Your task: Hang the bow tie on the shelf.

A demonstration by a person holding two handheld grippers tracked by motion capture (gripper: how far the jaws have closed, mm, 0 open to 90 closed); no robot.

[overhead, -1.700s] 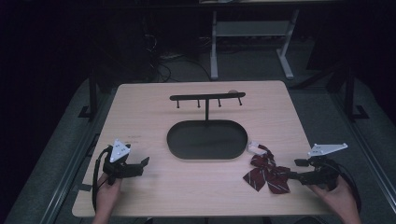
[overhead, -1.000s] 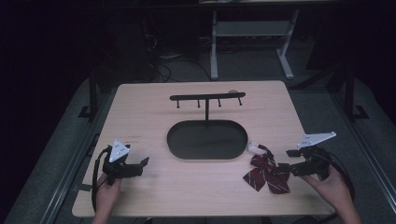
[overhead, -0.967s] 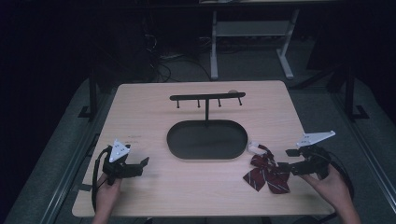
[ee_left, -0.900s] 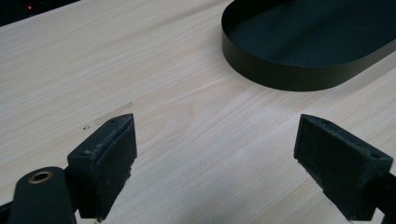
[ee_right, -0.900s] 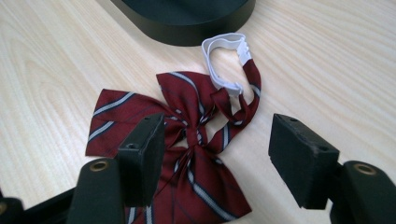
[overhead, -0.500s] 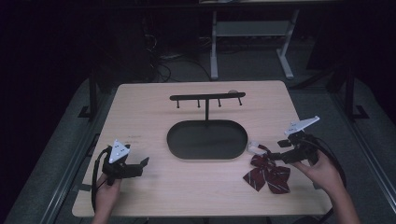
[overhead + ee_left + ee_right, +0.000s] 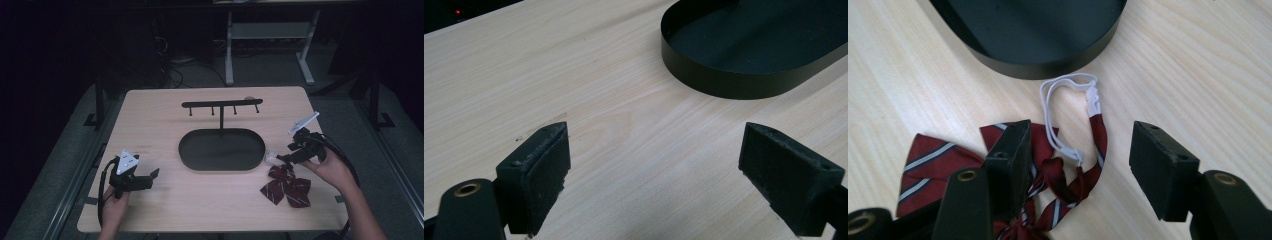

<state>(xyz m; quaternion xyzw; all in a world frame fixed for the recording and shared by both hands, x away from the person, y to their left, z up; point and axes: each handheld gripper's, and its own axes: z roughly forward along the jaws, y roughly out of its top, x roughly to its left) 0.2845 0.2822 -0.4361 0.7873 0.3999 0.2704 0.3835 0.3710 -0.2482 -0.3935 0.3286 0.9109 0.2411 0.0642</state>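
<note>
A dark red striped bow tie (image 7: 285, 186) with a white elastic loop (image 7: 1068, 107) lies on the table at the front right. My right gripper (image 7: 285, 157) hovers open just above the loop and the tie's band (image 7: 1098, 135), jaws on either side, touching neither. The black oval tray (image 7: 221, 149) with its hook stand (image 7: 221, 106) sits mid-table, its rim (image 7: 1038, 67) just beyond the loop. My left gripper (image 7: 146, 176) rests open at the front left over bare wood, pointing toward the tray (image 7: 744, 82).
The wooden table (image 7: 160, 125) has edges close to both hands. The stand's crossbar carries several small hooks. A desk frame (image 7: 270, 35) and cables stand on the floor beyond the table.
My right gripper has moved from the table's right edge forward and left, to above the bow tie's elastic loop. The left gripper has stayed put.
</note>
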